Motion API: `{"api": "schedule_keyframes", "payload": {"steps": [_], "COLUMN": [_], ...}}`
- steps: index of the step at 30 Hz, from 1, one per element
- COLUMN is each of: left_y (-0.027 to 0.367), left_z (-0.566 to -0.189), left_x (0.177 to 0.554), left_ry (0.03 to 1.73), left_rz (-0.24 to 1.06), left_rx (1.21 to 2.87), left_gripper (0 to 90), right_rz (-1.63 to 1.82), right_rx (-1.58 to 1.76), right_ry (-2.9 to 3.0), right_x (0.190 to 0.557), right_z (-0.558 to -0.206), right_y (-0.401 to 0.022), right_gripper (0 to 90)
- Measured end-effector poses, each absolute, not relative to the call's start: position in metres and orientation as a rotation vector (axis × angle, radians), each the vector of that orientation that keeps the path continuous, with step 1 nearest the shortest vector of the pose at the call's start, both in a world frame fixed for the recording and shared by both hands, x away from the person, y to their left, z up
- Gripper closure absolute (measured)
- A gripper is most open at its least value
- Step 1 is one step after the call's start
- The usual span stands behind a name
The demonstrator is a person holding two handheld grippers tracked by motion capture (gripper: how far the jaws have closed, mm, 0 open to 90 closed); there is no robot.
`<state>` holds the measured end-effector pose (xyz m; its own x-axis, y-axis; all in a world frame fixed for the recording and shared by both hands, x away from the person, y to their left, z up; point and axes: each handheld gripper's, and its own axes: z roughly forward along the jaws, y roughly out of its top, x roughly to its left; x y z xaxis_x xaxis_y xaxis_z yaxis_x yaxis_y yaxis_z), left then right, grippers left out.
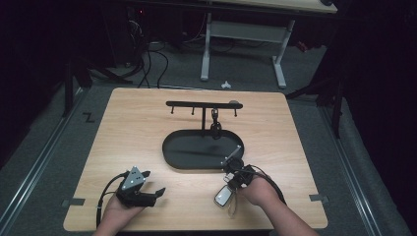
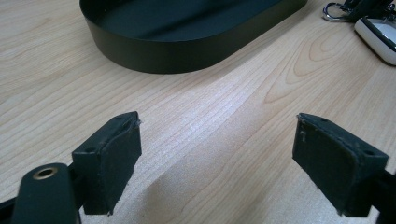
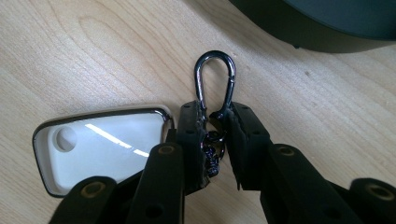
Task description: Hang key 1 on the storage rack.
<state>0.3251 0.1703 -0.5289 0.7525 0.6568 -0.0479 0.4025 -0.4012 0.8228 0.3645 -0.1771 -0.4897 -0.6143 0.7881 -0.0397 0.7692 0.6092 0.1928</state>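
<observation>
A dark metal carabiner (image 3: 215,74) lies on the wooden table, linked by a short chain to a white key fob (image 3: 100,149) with a chrome rim. My right gripper (image 3: 215,112) is shut on the carabiner's lower end, and the loop pokes out past the pads toward the black oval tray (image 3: 322,35). From above, the right gripper (image 1: 232,173) sits at the tray's near right rim with the fob (image 1: 223,196) beside it. My left gripper (image 1: 158,194) rests near the front left, open, with bare wood between its jaws (image 2: 217,140).
The black oval tray (image 1: 169,147) lies mid-table. Behind it stands a black rack (image 1: 204,104) with small hooks, and a dark keychain (image 1: 215,125) hangs from one. In the left gripper view the tray wall (image 2: 159,51) is ahead, the fob (image 2: 380,35) far right.
</observation>
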Motion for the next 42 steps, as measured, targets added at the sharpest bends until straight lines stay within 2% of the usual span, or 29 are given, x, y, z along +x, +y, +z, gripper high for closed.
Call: {"api": "schedule_keyframes", "payload": {"steps": [4,28,42], "left_y": [0.17,0.169,0.169], "left_z": [-0.529,-0.53,-0.53], "left_x": [0.325,0.325,0.325], "left_ry": [0.796,0.789,0.788], "left_rz": [0.356,0.349,0.347], "left_rx": [2.046,2.056,2.059], "left_gripper": [16.0,16.3,16.6], "right_rz": [0.266,0.275,0.37], "right_rx": [1.299,1.253,1.365], "right_ry": [2.669,2.678,2.659], "right_x": [0.364,0.358,0.361], "right_z": [-0.483,-0.48,-0.454], "right_y": [-0.177,-0.177,-0.191], "right_gripper": [83.9,84.4,84.4]}}
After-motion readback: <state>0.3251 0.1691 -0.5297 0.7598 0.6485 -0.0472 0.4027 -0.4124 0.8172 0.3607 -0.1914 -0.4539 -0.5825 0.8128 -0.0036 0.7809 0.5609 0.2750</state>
